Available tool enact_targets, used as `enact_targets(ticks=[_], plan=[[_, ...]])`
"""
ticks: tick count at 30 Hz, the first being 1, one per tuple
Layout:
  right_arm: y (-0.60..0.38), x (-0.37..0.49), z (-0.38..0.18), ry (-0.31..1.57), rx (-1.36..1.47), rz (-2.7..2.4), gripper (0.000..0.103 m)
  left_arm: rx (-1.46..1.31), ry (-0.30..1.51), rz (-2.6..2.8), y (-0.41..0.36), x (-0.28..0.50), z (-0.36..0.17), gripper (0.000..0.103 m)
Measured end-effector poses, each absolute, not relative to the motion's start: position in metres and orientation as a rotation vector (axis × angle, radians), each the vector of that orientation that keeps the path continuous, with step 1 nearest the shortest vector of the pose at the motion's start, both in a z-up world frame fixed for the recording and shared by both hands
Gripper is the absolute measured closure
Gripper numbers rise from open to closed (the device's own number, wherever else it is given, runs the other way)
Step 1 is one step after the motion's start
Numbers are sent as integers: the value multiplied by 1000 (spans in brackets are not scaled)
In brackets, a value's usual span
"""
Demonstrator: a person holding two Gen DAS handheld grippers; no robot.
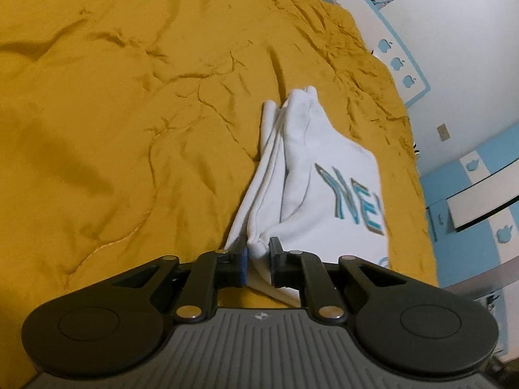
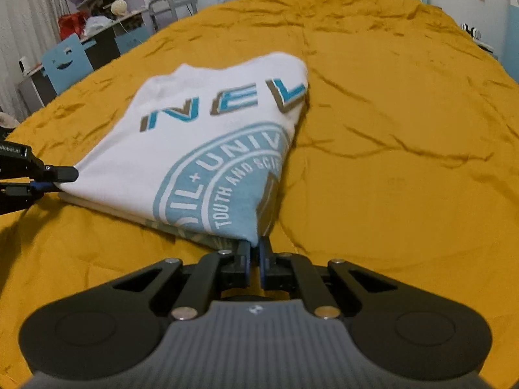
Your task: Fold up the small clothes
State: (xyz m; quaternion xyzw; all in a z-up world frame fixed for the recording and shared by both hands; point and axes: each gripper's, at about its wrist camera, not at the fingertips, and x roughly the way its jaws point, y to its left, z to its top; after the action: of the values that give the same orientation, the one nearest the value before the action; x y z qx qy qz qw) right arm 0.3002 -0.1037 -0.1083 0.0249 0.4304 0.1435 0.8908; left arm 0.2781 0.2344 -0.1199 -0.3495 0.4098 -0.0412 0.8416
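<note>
White T-shirt (image 2: 194,149) on bed (image 2: 389,162) — both tools gripping.
Left tool (image 1: 258,253) pinches a bunched fold; right tool (image 2: 255,251) pinches the near corner — shirt mid-bed.

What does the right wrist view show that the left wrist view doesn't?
Right wrist only: the round blue seal print, the desk and shelves, and the left gripper seen from the side, pinching the shirt's corner.
Left wrist only: the bunched folds along the shirt's edge.
Both: the white T-shirt on the mustard bedspread, its NE lettering, each gripper shut on a shirt corner, including the right gripper.
</note>
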Motion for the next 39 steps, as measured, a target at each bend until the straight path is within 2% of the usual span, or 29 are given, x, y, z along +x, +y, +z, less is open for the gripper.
enact_targets(ticks=[10,15,17,21,24,27,28,29,31,33,34,35,39], plan=[[-114,305,-115,923,109,296,103,-617,893,-64,224,268,-110,85],[-115,295,-108,912,76,302,103,-588,978,-3,224,264,-103,83],[-119,294,-107,924,90,299,103,-560,1028,41,226,264,-100,92],[-128,285,-98,918,106,307,103,-561,1018,19,233,259,-87,91],[-138,283,-83,893,129,308,103,-528,945,-9,236,261,-65,80],[-150,292,-67,859,201,302,99,-547,844,-69,242,271,-49,50],[-154,298,-63,849,233,296,92,-557,810,-83,243,275,-45,34],[-157,302,-60,841,254,289,83,-570,778,-103,244,281,-44,24],[-163,313,-56,825,295,283,72,-601,739,-152,246,296,-45,16],[-167,326,-56,820,346,289,67,-622,735,-172,248,313,-52,15],[-169,335,-57,821,380,290,59,-631,740,-174,250,323,-58,15],[-170,342,-58,822,401,287,56,-636,751,-165,252,331,-64,15],[-167,372,-64,817,424,269,51,-708,804,-173,258,367,-96,13]])
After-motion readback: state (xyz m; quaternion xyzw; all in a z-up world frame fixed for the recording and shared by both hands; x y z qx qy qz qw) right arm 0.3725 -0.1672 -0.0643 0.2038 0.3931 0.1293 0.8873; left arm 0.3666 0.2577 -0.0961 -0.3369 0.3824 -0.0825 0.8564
